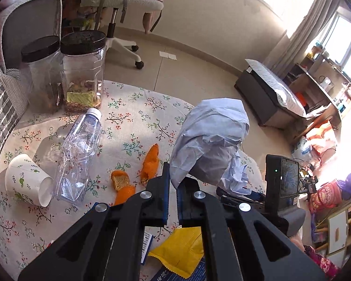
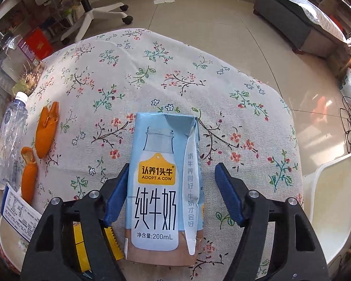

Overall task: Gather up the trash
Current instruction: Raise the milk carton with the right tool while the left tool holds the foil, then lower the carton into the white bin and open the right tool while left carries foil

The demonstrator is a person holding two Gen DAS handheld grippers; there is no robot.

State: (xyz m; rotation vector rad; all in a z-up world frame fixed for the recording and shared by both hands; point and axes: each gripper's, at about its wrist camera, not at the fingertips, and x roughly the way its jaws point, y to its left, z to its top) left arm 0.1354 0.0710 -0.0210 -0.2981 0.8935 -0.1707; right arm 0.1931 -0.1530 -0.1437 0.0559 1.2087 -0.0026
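My left gripper (image 1: pixel 173 173) is shut on a crumpled pale blue-white paper (image 1: pixel 210 140) and holds it above the floral tablecloth (image 1: pixel 133 117). On the cloth in the left wrist view lie two orange peels (image 1: pixel 149 164), a crushed clear plastic bottle (image 1: pixel 77 154), a tipped paper cup (image 1: pixel 28 180) and a yellow wrapper (image 1: pixel 180 250). My right gripper (image 2: pixel 172 171) is open, its fingers on either side of a light blue milk carton (image 2: pixel 161 185) lying on the cloth (image 2: pixel 152 70). The left blue pad touches the carton; the right pad stands apart. The orange peels (image 2: pixel 44 133) and bottle (image 2: pixel 11 135) lie at the left there.
Two clear jars with black lids (image 1: pixel 82 70) stand at the table's far left. A white chair (image 2: pixel 332 201) stands by the table's right edge. An office chair (image 1: pixel 121 9) and a low dark bench (image 1: pixel 264 96) stand on the floor beyond. The right gripper's camera unit (image 1: pixel 283 185) shows beside the paper.
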